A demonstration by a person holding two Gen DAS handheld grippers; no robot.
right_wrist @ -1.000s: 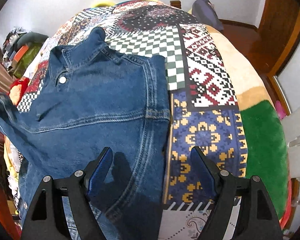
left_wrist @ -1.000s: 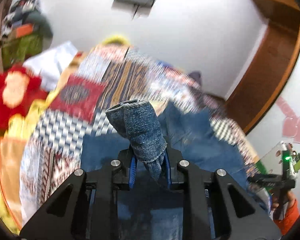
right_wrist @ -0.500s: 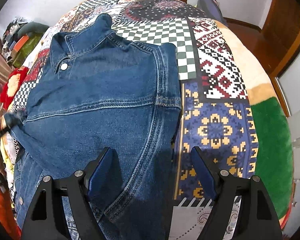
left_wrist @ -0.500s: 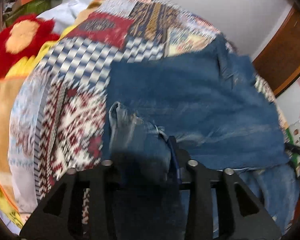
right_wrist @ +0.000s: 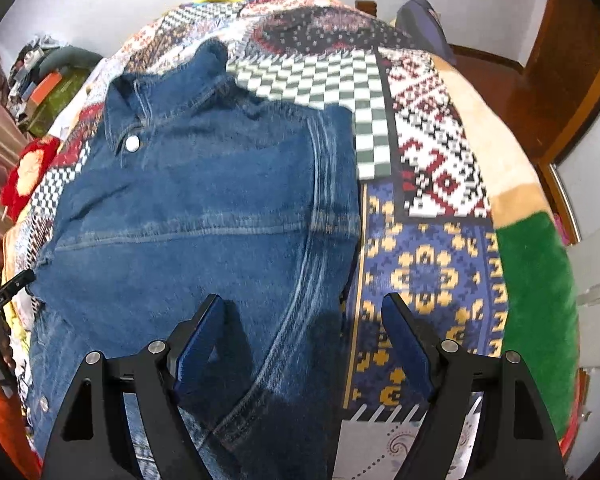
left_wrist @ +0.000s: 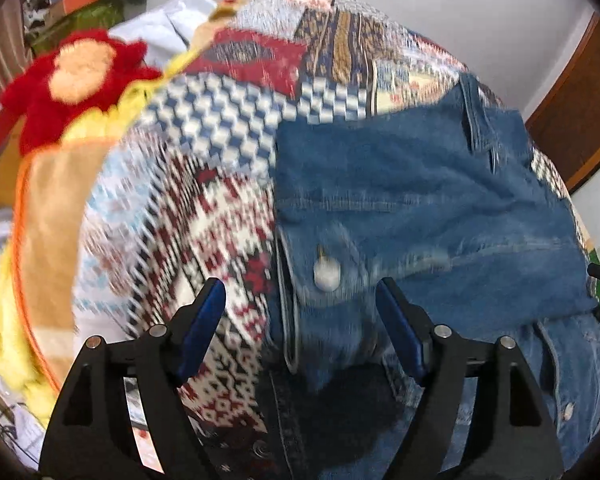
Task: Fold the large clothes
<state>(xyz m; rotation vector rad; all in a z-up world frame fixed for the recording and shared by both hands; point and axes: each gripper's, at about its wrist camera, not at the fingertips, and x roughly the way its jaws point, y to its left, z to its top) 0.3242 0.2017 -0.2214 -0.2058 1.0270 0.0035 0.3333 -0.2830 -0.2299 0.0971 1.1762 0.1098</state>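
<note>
Beneath both grippers — left (left_wrist: 300, 320), right (right_wrist: 302, 334), fingers apart and empty — lies the denim jacket (right_wrist: 204, 216).

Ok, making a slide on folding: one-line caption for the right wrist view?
Open right gripper poised above a denim jacket spread on a patchwork blanket.

No words or numbers to read anywhere. Some small white letters on a black bar (right_wrist: 5, 295) at the left edge of the right wrist view, but too tiny and blurry to make out.
</note>
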